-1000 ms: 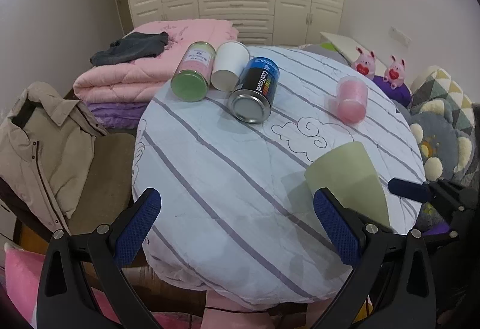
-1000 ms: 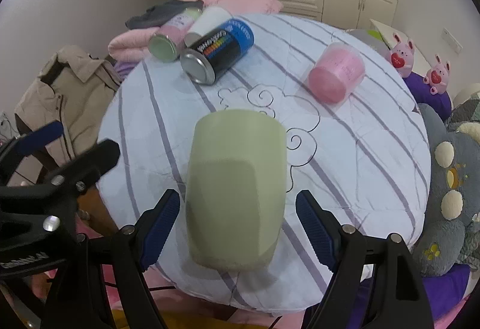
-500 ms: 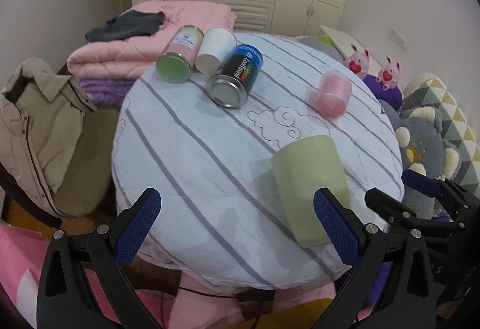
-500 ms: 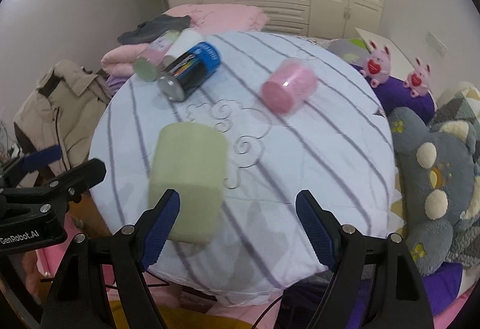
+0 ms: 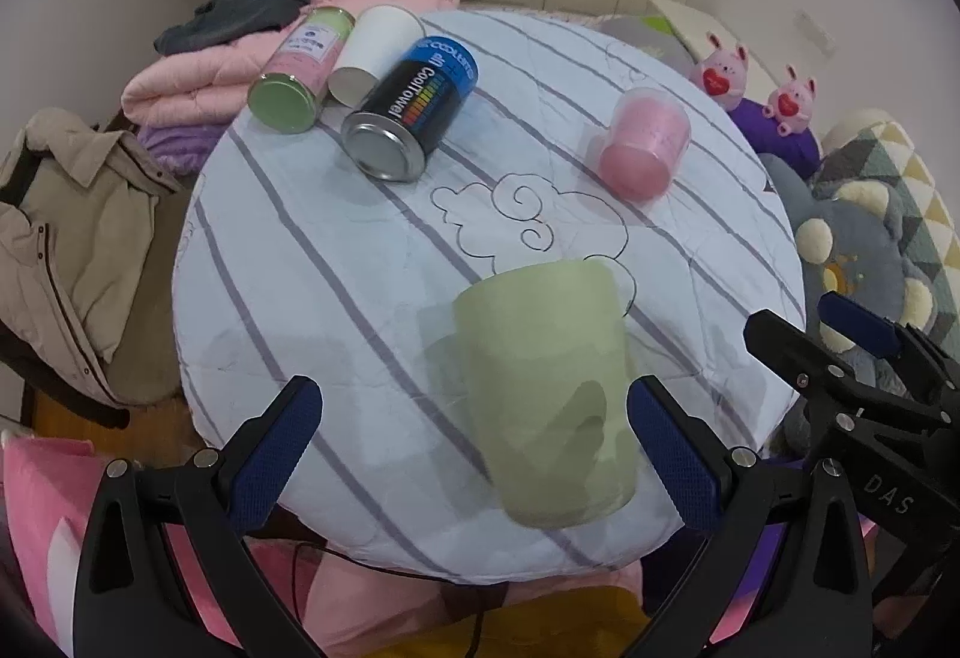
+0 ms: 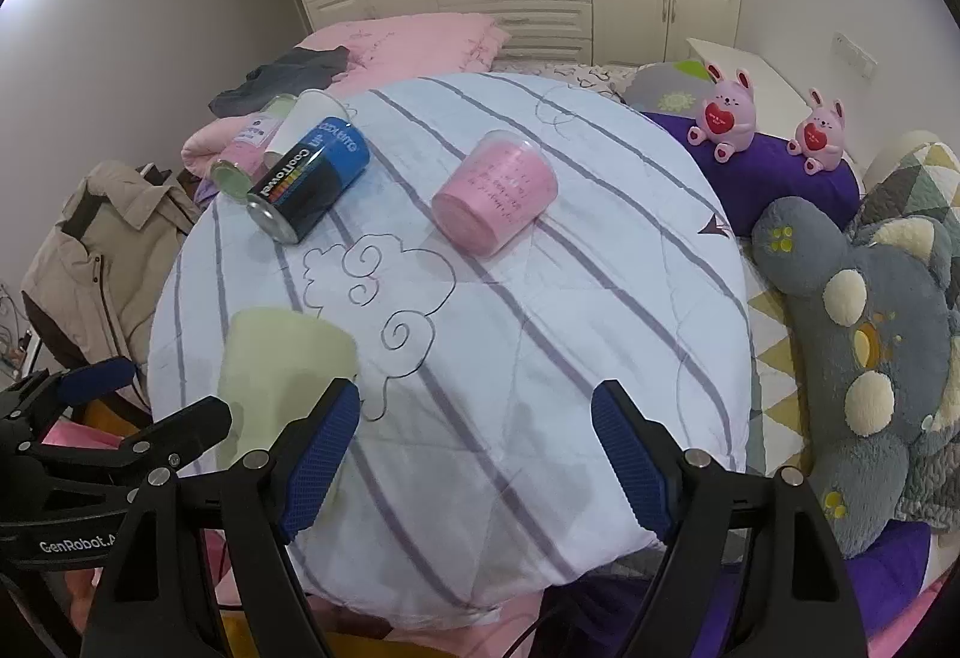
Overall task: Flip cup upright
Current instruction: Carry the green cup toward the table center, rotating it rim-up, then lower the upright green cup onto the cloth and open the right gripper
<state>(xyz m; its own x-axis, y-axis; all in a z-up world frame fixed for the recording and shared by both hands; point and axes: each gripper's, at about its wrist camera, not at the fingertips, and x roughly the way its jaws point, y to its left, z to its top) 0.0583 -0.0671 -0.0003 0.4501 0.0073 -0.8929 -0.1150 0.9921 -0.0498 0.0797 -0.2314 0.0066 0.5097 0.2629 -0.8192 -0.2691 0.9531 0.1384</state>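
A pale green cup (image 5: 543, 388) stands near the front edge of the round table with its closed end nearest the camera; its mouth is hidden. It also shows in the right wrist view (image 6: 282, 376), at the left. My left gripper (image 5: 474, 448) is open, its blue pads either side of the cup and not touching it. My right gripper (image 6: 474, 454) is open and empty, to the right of the cup. A pink cup (image 5: 645, 142) lies on its side further back; it also shows in the right wrist view (image 6: 495, 190).
A round table with a striped white cover (image 5: 336, 262). At its back left lie a black and blue can (image 5: 411, 115), a white paper cup (image 5: 375, 49) and a pink tube with a green lid (image 5: 297, 70). Plush toys (image 6: 864, 322) at the right, a jacket (image 5: 66, 232) at the left.
My left gripper has moved right until the green cup sits between its pads. My right gripper has moved off the cup to the right and back.
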